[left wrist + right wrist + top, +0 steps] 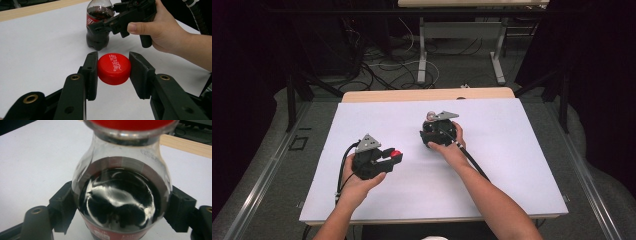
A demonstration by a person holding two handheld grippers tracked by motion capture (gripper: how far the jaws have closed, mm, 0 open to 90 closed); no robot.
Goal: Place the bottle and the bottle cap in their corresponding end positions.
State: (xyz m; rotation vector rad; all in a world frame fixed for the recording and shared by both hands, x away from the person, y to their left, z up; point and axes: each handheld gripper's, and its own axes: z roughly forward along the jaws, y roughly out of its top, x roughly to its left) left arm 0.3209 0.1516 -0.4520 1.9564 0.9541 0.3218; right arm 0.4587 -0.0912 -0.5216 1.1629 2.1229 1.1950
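- While the red cap (114, 68) sits clamped between the pads of the left hand-held gripper (113, 72), printed top facing the camera, the cola bottle (98, 25) stands upright farther off on the white worktop (42, 50).
- Left hand-held gripper: jaws narrowed onto the cap, one pad against each side of its ribbed wall; in the high view this gripper (393, 156) lies at the near left, with the cap (396, 153) as a red spot at its tip.
- Right hand-held gripper (120, 212): its jaws bracket the bottle (120, 195) from both sides. Whether the pads press on the plastic or stand just off it cannot be told, since the bulging shoulder covers the contact lines.
- Governing relation: the bottle lies ahead and to the right of the held cap, well apart from it; its long axis is vertical, so the cap would, by judgement, have to travel over and come down along that axis. The right gripper (439, 131) is the nearer one, already at the bottle (430, 118).
- Hidden or unclear: the bottle's mouth is cut off at the top of the left gripper view; in the right gripper view a blurred red band crosses the upper edge, and its identity cannot be settled; in the high view the bottle is largely covered by the gripper.
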